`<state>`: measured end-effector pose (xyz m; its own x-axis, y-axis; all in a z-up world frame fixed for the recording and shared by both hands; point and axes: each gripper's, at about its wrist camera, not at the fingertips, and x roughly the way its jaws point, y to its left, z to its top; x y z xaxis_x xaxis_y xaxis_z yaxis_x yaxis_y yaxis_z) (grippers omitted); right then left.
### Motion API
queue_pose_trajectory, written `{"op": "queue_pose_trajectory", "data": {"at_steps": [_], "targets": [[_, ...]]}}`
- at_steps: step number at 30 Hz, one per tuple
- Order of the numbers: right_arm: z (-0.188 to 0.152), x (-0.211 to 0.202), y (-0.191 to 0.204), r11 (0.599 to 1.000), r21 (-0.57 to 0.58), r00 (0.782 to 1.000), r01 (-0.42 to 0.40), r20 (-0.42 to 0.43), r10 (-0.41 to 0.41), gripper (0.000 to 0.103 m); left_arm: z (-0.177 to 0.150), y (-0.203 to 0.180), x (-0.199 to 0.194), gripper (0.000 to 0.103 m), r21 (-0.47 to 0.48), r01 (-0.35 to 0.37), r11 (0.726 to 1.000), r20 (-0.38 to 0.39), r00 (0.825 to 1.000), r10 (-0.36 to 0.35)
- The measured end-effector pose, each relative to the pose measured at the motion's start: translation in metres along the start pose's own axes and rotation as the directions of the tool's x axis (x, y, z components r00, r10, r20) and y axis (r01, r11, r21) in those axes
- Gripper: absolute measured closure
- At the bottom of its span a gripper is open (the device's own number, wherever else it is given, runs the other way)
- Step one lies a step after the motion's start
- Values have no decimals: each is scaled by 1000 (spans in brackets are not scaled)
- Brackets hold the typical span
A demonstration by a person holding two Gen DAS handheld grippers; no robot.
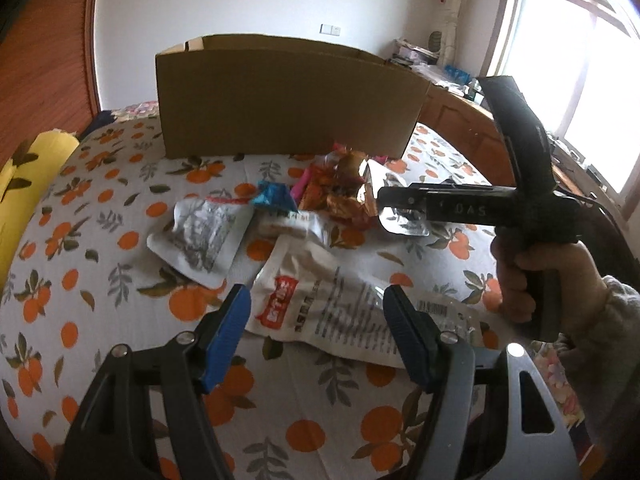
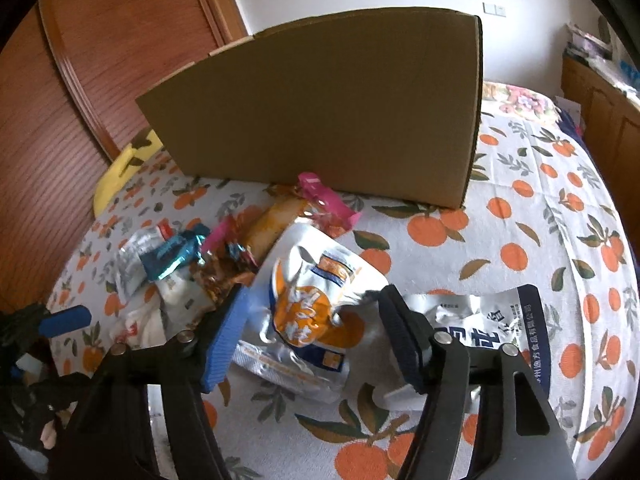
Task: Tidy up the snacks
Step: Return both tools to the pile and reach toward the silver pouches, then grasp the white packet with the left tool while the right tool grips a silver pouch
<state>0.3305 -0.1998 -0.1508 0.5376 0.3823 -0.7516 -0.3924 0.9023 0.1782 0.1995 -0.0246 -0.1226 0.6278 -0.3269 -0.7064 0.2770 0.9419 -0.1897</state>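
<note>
Hovering low over a bed sheet [image 1: 100, 312] printed with oranges, the left gripper [image 1: 316, 300] has its blue-padded fingers spread wide with nothing between them. Just beyond its fingertips lies a long white snack pouch [image 1: 320, 292] with a red label, its long axis running from the far left toward the near right; the barcode end points at the person's right hand [image 1: 532, 280]. A grey-printed pouch [image 1: 204, 236] lies flat to the left, near it but apart.

The right gripper [image 2: 312, 300] is likewise wide open and holds nothing. Between its fingers, in that view, sits a crumpled silver and orange snack bag [image 2: 308, 304] resting on the sheet, its long axis running away from the camera toward the cardboard box [image 2: 320, 108]. A white and navy pouch [image 2: 492, 320] lies just right of it. Behind them is a loose heap of small sweets: a teal wrapper [image 2: 172, 256], a pink wrapper [image 2: 324, 200] close to the box's base, and gold ones. The box stands upright at the far side of the pile.
</note>
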Motion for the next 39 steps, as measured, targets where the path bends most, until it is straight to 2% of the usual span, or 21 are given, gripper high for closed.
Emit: {"op": "queue_pose_trajectory", "data": {"at_steps": [1, 3, 12, 14, 16, 19, 27, 31, 34, 39], "targets": [[-1, 0, 1, 1000, 0, 1000, 6, -9, -6, 45, -2, -1, 0, 34, -3, -2, 1000, -1, 1000, 2], [-4, 0, 5, 999, -15, 999, 32, -11, -33, 48, -4, -3, 1, 34, -6, -2, 1000, -2, 1000, 2], [-8, 6, 27, 990, -94, 994, 101, -22, -103, 49, -9, -13, -2, 34, -9, -11, 1000, 1, 1000, 11], [-10, 5, 27, 991, -88, 995, 98, -16, -100, 55, -10, -15, -4, 34, -13, -12, 1000, 5, 1000, 12], [-11, 1, 24, 994, -66, 997, 81, -8, -82, 68, -11, -16, -4, 34, -17, -13, 1000, 5, 1000, 13], [-14, -7, 21, 997, -50, 998, 57, 5, -57, 73, -13, -19, -2, 34, -29, -6, 1000, -6, 1000, 6], [-28, -52, 12, 998, -51, 995, 47, 92, -42, 74, -24, -39, 8, 34, -43, 35, 998, -61, 997, -38], [-36, -61, 5, 996, -69, 994, 48, 98, -41, 74, -28, -46, 10, 34, -62, 43, 997, -86, 995, -48], [-41, -57, 4, 995, -89, 995, 51, 88, -44, 74, -24, -49, 14, 34, -69, 28, 997, -87, 996, -34], [-47, -46, -1, 995, -87, 997, 39, 64, -34, 74, -20, -49, 20, 33, -76, -46, 996, -101, 994, 38]]}}
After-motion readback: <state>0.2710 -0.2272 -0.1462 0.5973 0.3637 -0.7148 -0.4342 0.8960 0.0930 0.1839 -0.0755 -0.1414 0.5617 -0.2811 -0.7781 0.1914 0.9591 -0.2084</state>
